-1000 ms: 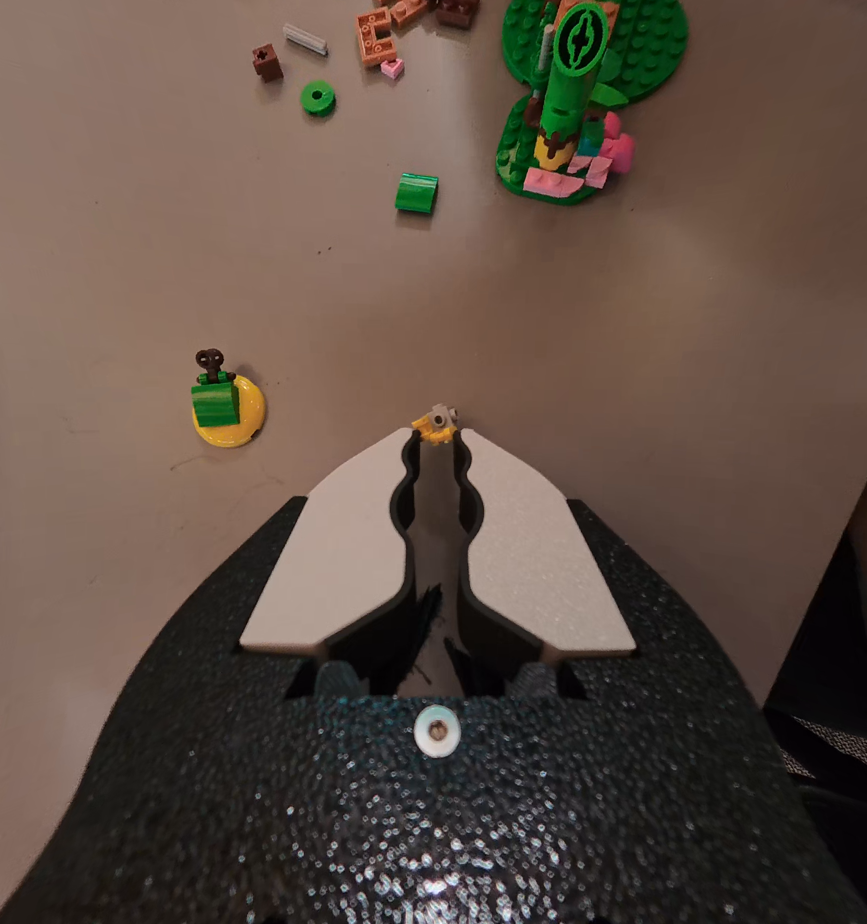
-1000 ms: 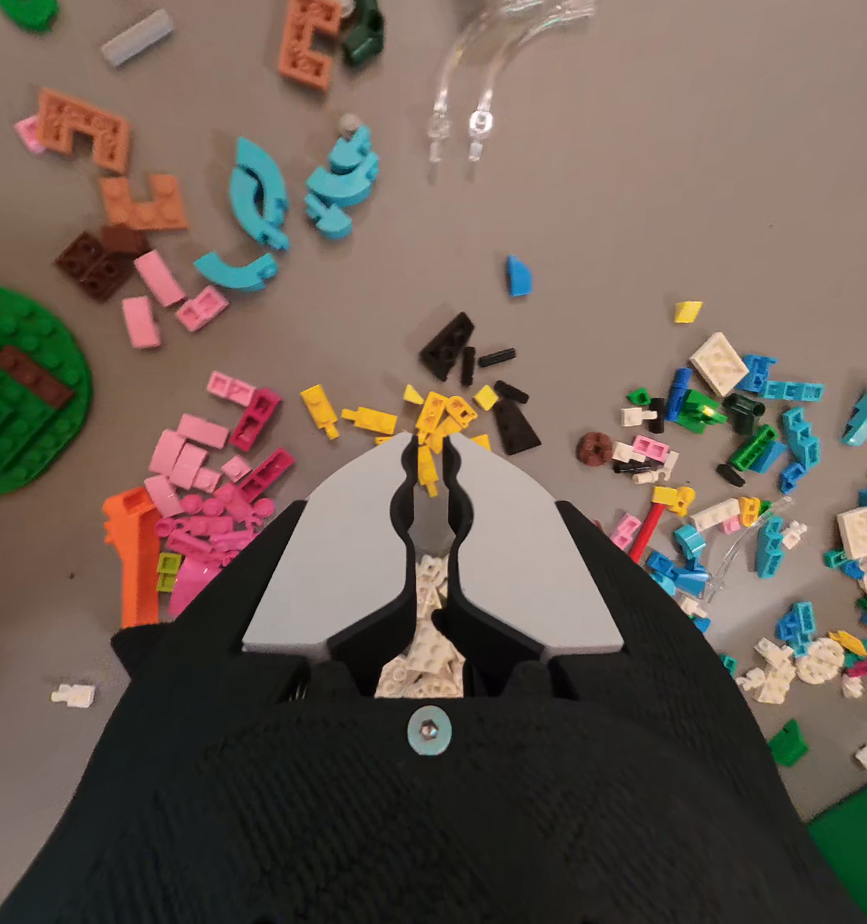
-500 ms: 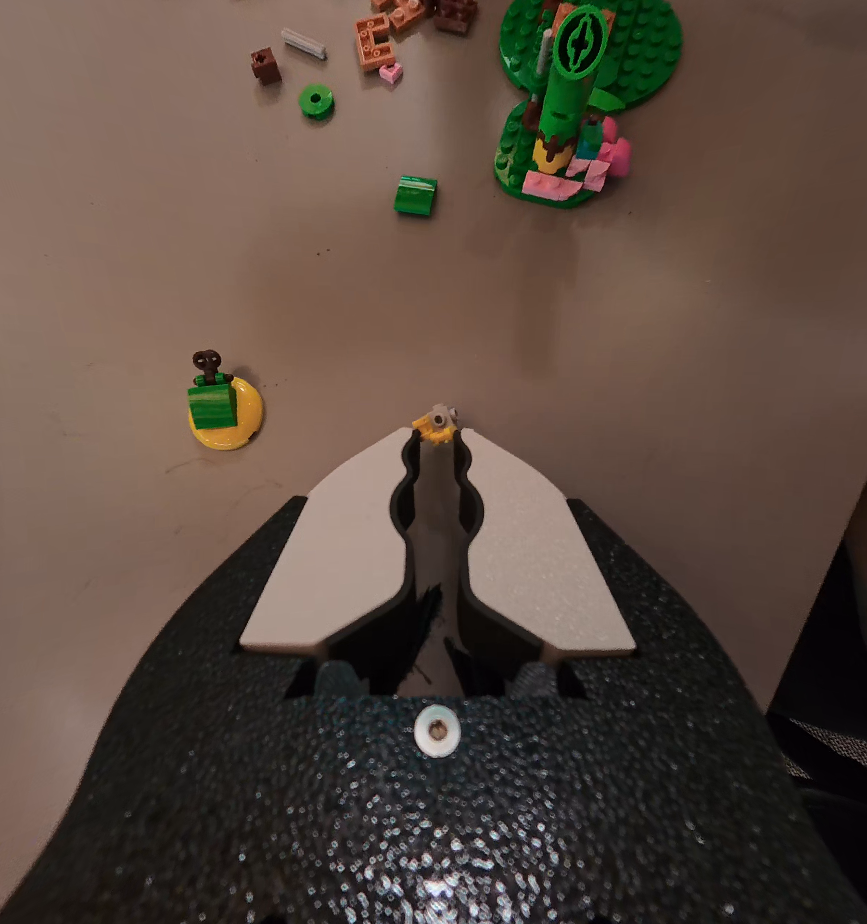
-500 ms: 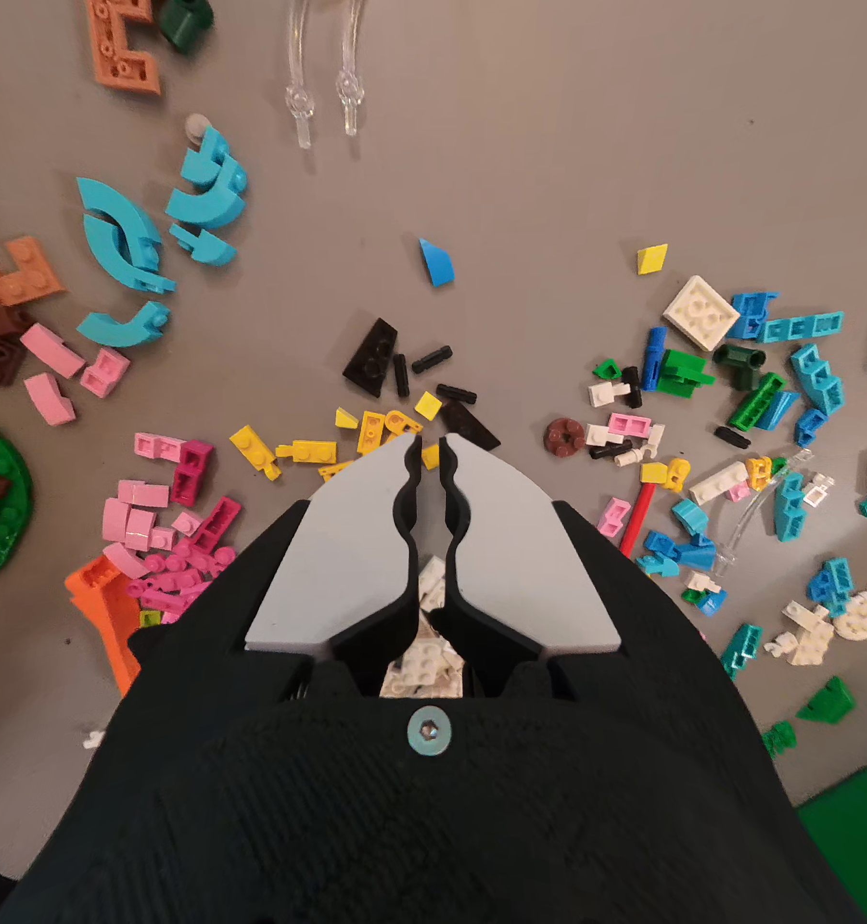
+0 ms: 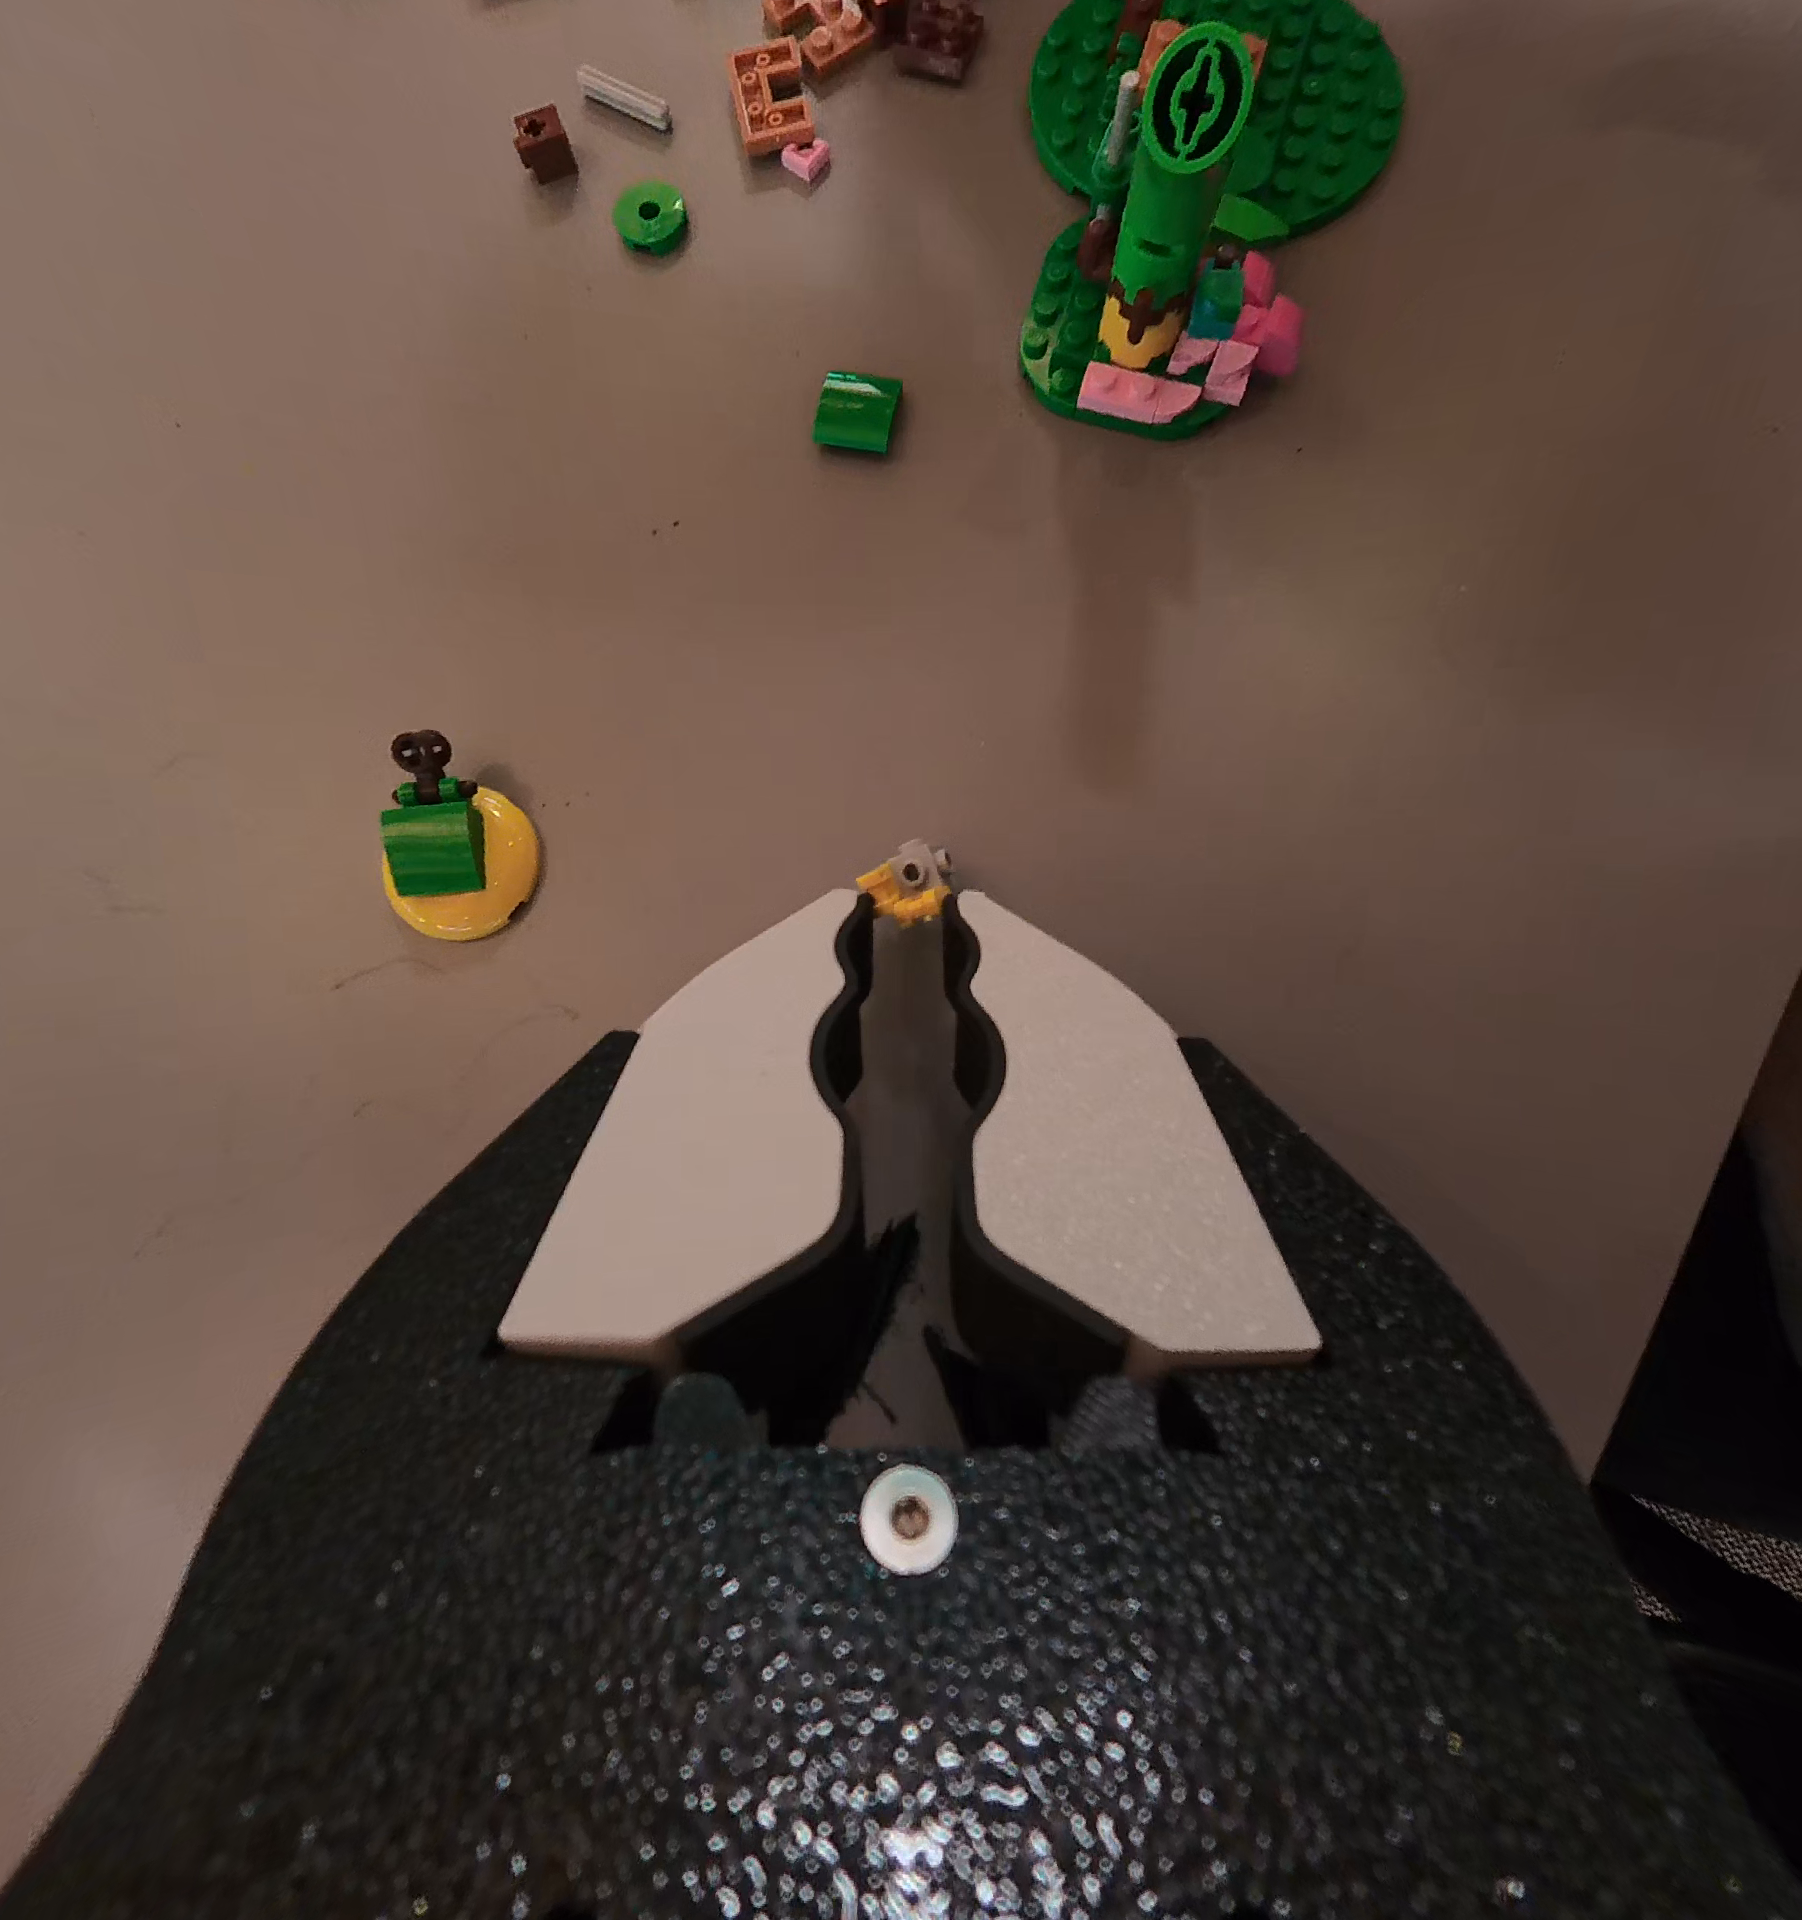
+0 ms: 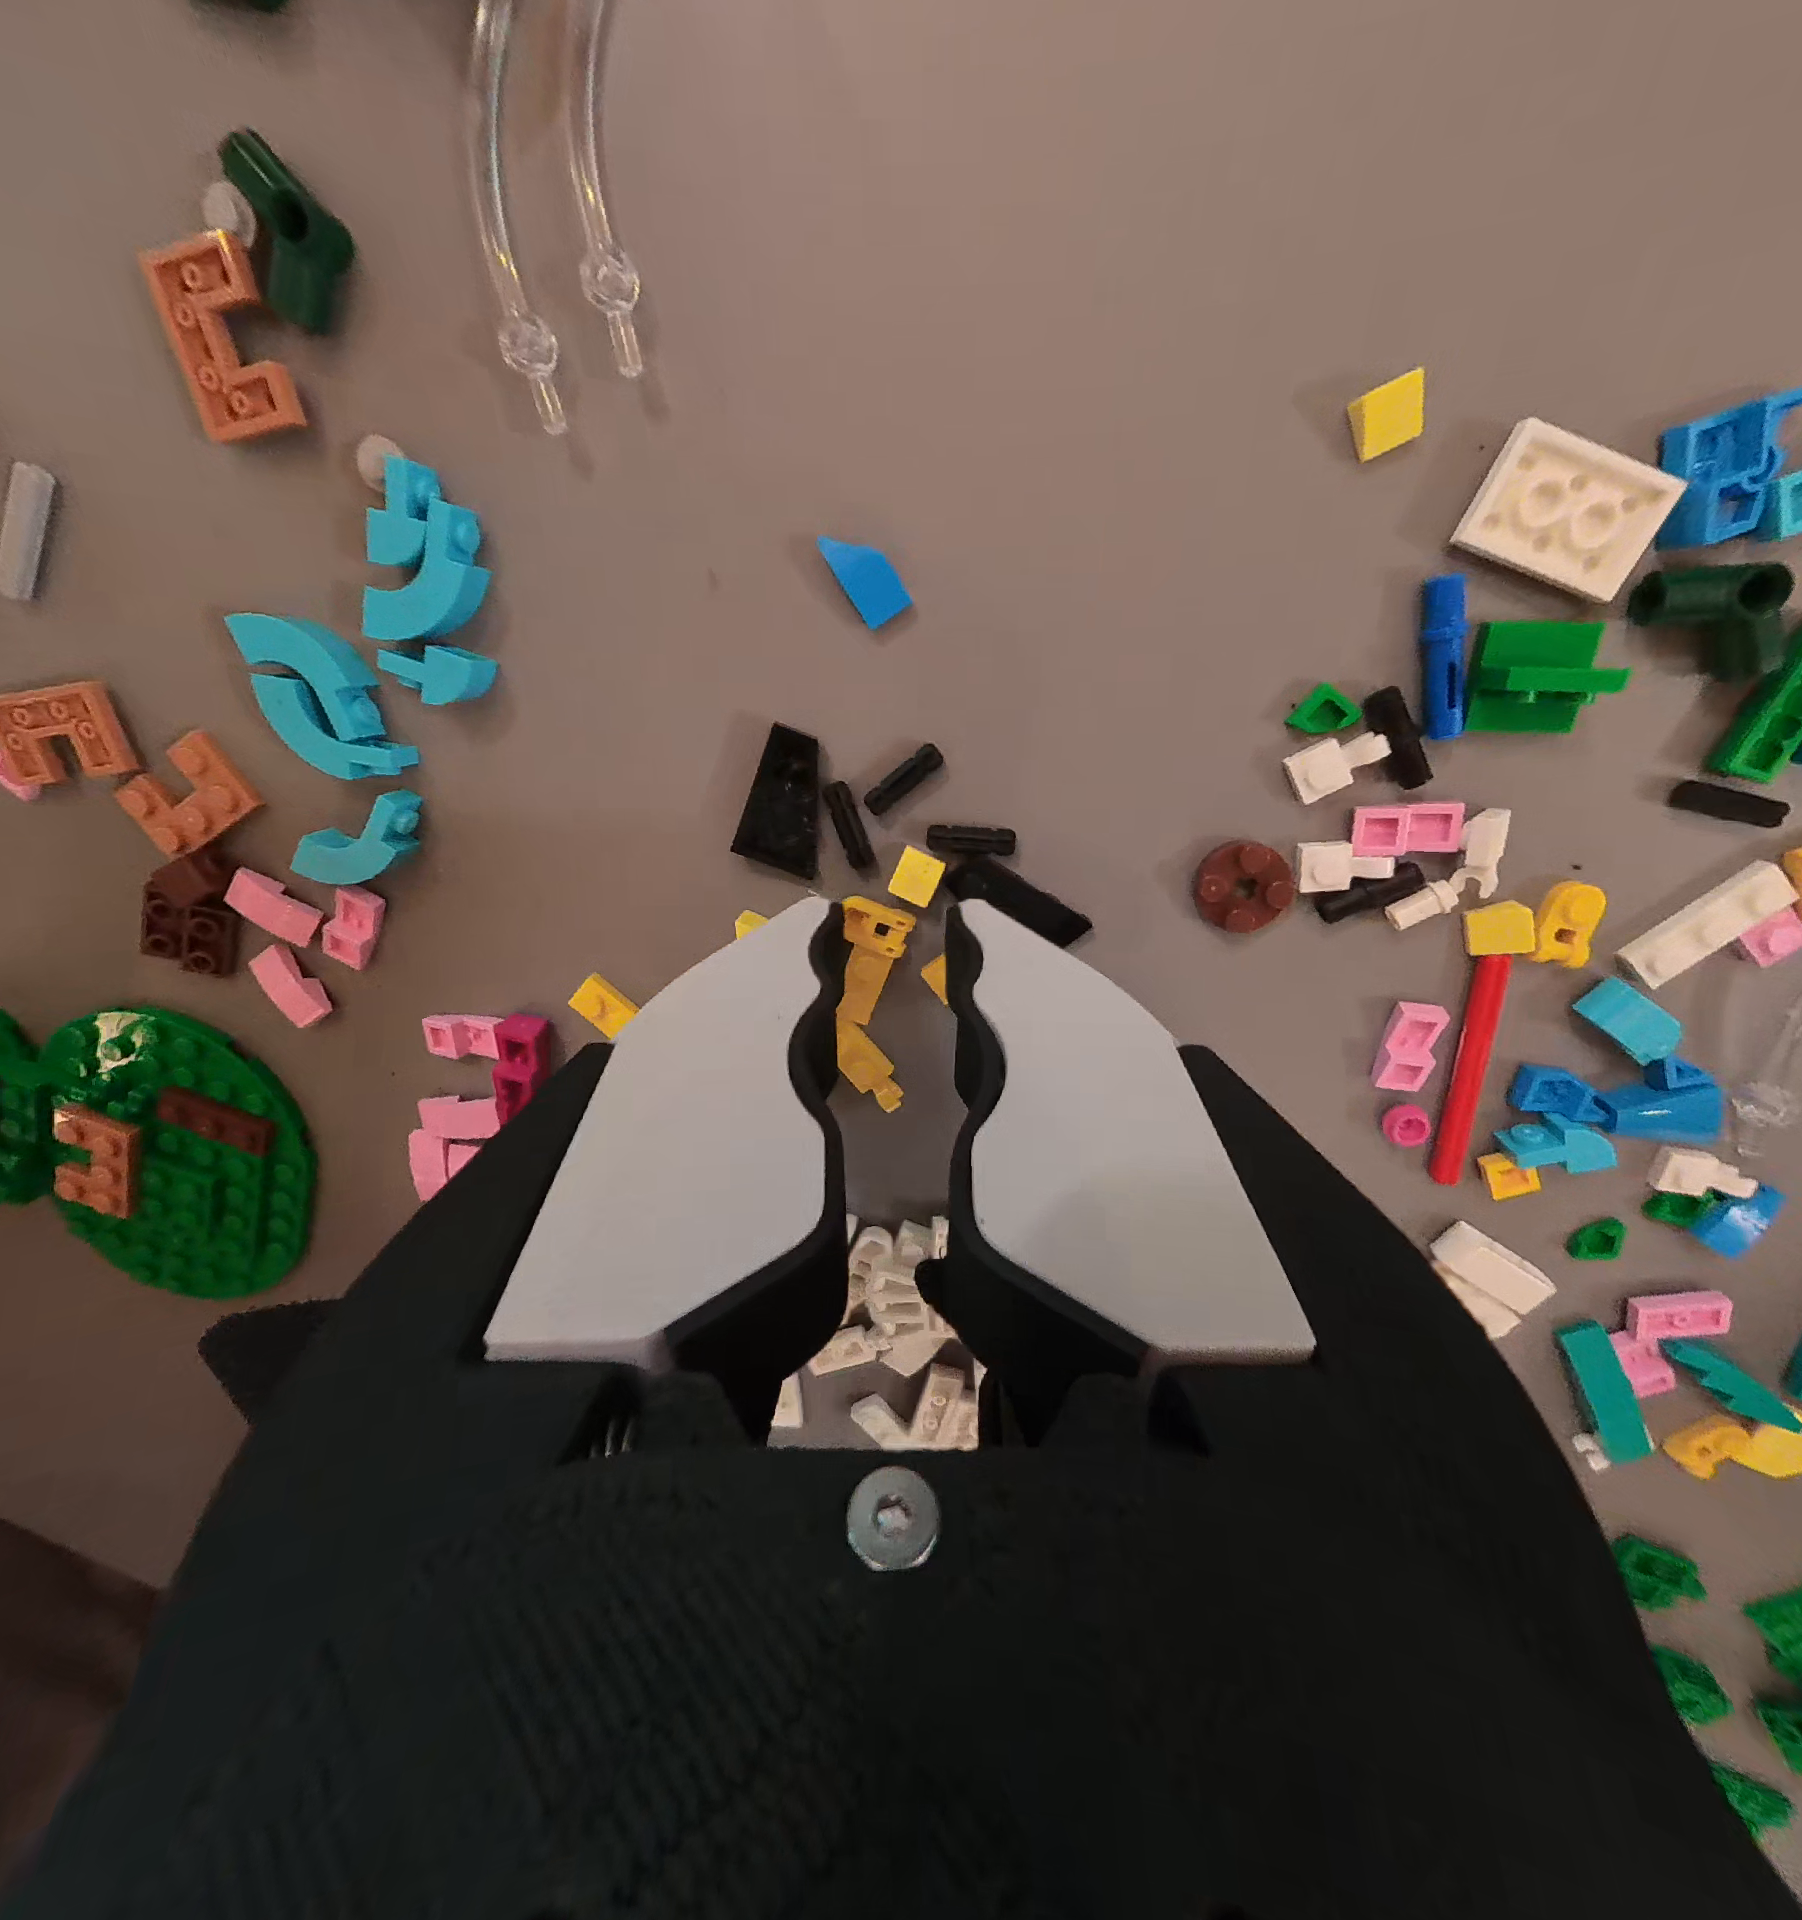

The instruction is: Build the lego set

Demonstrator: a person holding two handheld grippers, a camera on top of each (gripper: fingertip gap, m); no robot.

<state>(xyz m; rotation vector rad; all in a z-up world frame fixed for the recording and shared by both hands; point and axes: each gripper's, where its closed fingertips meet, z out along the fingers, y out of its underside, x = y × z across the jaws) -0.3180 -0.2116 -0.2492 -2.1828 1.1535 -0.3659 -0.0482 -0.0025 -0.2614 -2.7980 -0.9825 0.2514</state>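
Note:
In the left wrist view my left gripper (image 5: pixel 907 894) is shut on a small yellow and grey lego piece (image 5: pixel 909 881) and holds it above the table. The green build on round green plates (image 5: pixel 1172 218) stands far ahead to the right. In the right wrist view my right gripper (image 6: pixel 892 920) is slightly open, low over a cluster of small yellow pieces. One yellow clip piece (image 6: pixel 869 940) lies between the jaws, near the left finger. Black pieces (image 6: pixel 783 800) lie just beyond the fingertips.
A yellow dish with a green brick (image 5: pixel 455 857) sits to the left, a green curved brick (image 5: pixel 857 410) ahead. In the right wrist view, turquoise arches (image 6: pixel 357 707), clear tubes (image 6: pixel 554 260), pink pieces (image 6: pixel 471 1091), a green plate (image 6: pixel 180 1153) and mixed pieces (image 6: pixel 1562 935) surround the gripper. Tip to tip, the grippers are about 35 centimeters apart. From my left tips it is roughly 11 centimeters to the green curved brick (image 5: pixel 857 410); from my right, 25 centimeters.
My right gripper shifted over the yellow pieces, nearly shut half a second ago, and has now opened a little and come closer to the table. The left gripper has hardly moved.

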